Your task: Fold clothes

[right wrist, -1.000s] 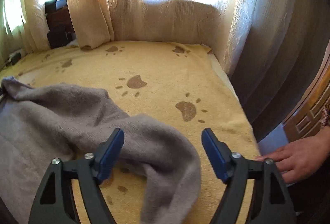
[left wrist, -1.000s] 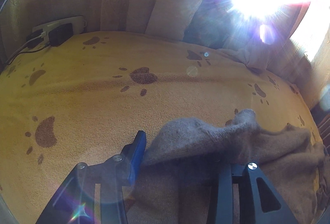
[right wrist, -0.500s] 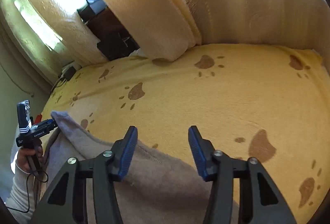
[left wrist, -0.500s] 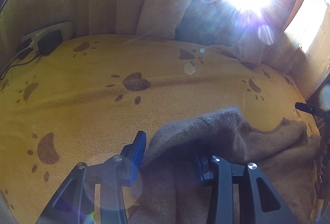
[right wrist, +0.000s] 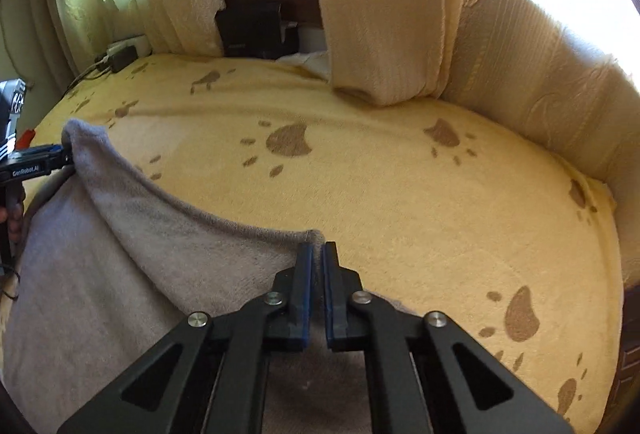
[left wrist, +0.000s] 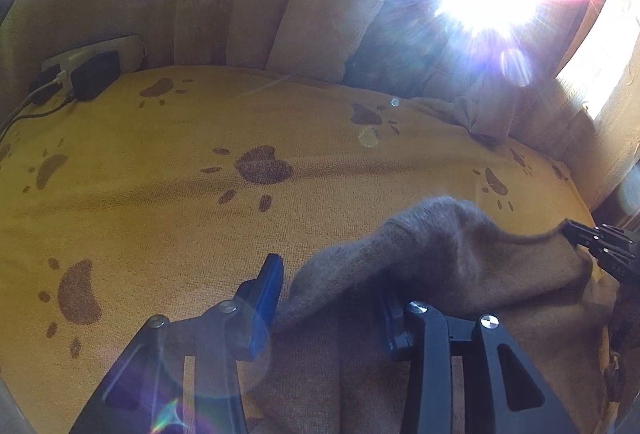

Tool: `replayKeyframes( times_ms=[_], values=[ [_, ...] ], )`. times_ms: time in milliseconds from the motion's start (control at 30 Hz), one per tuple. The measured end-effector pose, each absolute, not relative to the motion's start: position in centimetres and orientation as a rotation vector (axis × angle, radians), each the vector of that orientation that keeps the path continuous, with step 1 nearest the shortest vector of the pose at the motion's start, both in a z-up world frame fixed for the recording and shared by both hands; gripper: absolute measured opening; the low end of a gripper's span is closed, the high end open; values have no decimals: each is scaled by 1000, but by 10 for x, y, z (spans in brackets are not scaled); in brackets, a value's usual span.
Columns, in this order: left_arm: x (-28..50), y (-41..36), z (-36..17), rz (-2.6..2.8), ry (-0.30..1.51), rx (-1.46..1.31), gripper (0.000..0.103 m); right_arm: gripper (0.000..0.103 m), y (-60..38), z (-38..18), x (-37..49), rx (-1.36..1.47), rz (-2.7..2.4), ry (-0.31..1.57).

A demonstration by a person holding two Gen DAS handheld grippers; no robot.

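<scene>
Grey knit fabric, a soft garment [left wrist: 460, 266], lies on a yellow paw-print blanket [left wrist: 168, 218] spread over a bed.

Left wrist view: the left gripper [left wrist: 332, 298] stands with its jaws wide apart. One raised fold of the garment rises between and over them; the right-hand pad is partly buried under cloth. Whether the pads press on any fabric cannot be told from this view. At the right edge, the tip of the right gripper [left wrist: 576, 234] meets the far edge of the garment, which runs taut toward it.

Right wrist view: the right gripper [right wrist: 316, 258] has its blue pads nearly together, with a thin edge of the garment [right wrist: 120, 274] pinched at their tips. The cloth edge runs up and left in a lifted line to the left gripper [right wrist: 60, 158], where a corner stands up at its tip. A hand [right wrist: 14, 210] holds that tool's grip. A curtain [right wrist: 384, 14] hangs onto the bed behind.

Step in hand, as judged: one edge of the garment is raised at two corners, either for spreading flat or for carrying over into a fold; the frames fit both. The next move calls for both corners kept level and the edge kept taut.
</scene>
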State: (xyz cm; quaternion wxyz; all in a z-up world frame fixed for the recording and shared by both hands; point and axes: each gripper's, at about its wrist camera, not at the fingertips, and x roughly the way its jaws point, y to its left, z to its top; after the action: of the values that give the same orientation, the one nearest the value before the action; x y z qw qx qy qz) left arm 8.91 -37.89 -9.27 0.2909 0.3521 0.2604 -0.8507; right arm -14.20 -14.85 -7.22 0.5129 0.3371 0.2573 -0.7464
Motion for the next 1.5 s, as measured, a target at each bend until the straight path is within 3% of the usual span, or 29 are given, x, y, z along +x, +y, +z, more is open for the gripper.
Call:
replayKeyframes(
  times_ms=[200, 400, 467, 500, 533, 567, 600, 633, 800, 1067, 1500],
  values=[
    [61, -389, -78, -2248, 617, 914, 44, 6, -156, -41, -151, 611, -2007, 611],
    [49, -398, -93, -2218, 633, 1025, 44, 7, -181, -81, -163, 697, -1975, 728],
    [57, -402, -93, -2220, 671, 1018, 44, 11, -182, -91, -170, 773, -1936, 715],
    [60, -403, -93, -2220, 679, 1017, 44, 21, -181, -94, -173, 800, -1922, 701],
    [62, -403, -91, -2217, 673, 1022, 44, 45, -179, -93, -175, 810, -1921, 678],
    [64, -403, -90, -2213, 666, 1026, 44, 62, -175, -89, -177, 811, -1932, 651],
    [66, -403, -89, -2210, 659, 1030, 44, 88, -171, -84, -177, 801, -1949, 621],
    [68, -402, -87, -2206, 641, 1036, 44, 92, -165, -77, -176, 783, -1966, 589],
    [68, -391, -75, -2200, 502, 1059, 44, 92, -144, -54, -162, 773, -1972, 520],
    [76, -394, -73, -2165, 485, 1062, 44, 93, -95, -35, -133, 841, -1898, 382],
    [88, -331, -51, -2297, 446, 1031, 44, 93, -53, -85, -111, 1037, -1862, 406]
  ],
)
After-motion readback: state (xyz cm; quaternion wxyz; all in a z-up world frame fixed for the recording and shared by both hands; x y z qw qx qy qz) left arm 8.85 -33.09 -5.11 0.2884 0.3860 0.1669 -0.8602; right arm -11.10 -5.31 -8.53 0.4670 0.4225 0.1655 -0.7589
